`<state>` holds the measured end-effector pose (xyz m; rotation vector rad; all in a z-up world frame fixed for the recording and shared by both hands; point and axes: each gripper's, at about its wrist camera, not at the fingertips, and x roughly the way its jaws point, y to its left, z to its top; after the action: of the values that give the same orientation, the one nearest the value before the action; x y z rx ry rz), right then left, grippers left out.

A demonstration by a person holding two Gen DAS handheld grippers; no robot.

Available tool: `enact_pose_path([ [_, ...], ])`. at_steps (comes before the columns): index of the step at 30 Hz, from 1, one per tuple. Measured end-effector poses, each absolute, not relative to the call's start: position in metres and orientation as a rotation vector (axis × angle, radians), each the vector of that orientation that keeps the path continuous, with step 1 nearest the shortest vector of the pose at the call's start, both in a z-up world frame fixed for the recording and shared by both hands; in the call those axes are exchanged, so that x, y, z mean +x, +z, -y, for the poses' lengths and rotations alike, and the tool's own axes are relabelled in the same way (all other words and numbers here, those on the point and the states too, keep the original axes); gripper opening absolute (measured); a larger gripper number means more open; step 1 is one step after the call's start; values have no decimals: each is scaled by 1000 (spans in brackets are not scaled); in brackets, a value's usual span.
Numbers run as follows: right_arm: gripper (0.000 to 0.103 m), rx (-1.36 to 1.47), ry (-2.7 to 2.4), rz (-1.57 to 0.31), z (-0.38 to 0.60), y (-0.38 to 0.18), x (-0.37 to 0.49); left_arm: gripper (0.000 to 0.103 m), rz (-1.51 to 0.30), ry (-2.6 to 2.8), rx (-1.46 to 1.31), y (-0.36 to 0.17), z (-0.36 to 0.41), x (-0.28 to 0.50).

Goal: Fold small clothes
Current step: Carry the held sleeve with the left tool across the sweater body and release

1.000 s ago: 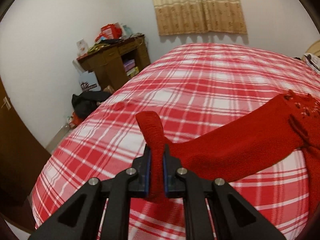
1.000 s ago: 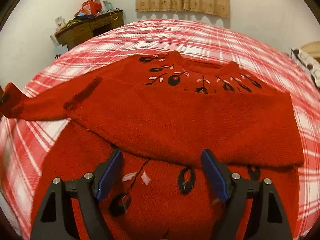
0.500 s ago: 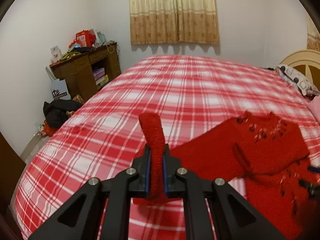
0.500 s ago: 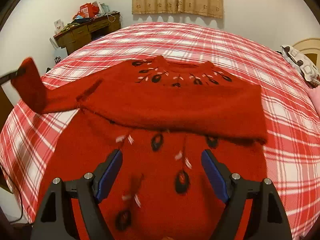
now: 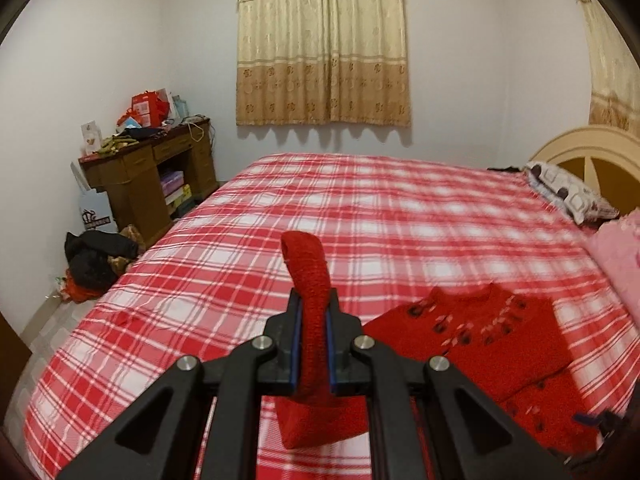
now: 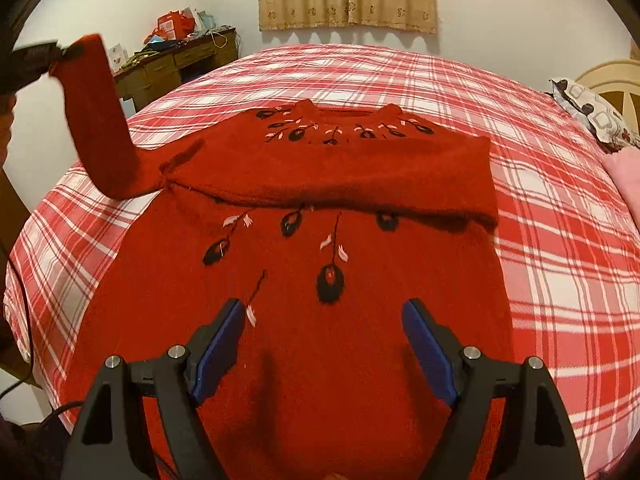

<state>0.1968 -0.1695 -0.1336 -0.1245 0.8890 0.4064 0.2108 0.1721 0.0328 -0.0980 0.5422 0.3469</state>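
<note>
A red knitted sweater (image 6: 328, 320) with black and pink flower stitching lies flat on the red plaid bed (image 6: 540, 184). One sleeve is folded across its chest (image 6: 340, 172). My left gripper (image 5: 312, 320) is shut on the cuff of the other sleeve (image 5: 306, 276) and holds it high above the bed; the raised sleeve shows at the left of the right wrist view (image 6: 100, 128). The sweater body lies to the right in the left wrist view (image 5: 480, 344). My right gripper (image 6: 324, 344) is open and empty above the sweater's lower half.
A cluttered wooden desk (image 5: 148, 176) stands by the wall left of the bed, with dark clothes (image 5: 96, 256) on the floor. A patterned pillow (image 5: 568, 196), a pink blanket (image 5: 616, 256) and the headboard (image 5: 588, 152) are at the right. Curtains (image 5: 324, 44) hang behind.
My left gripper has lifted the sleeve cuff up and swung it toward the sweater body. My right gripper has pulled back and up, staying open.
</note>
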Motion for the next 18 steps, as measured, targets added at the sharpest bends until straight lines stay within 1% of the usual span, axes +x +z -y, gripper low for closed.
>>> enact_pose_path([
  [10,82,-81,397,-892,191,-140,189,10,-492,307,-80,54,-135,242],
  [18,82,-53,408,-897,195,-143,188,10,-448,243,-11,75,-94,259],
])
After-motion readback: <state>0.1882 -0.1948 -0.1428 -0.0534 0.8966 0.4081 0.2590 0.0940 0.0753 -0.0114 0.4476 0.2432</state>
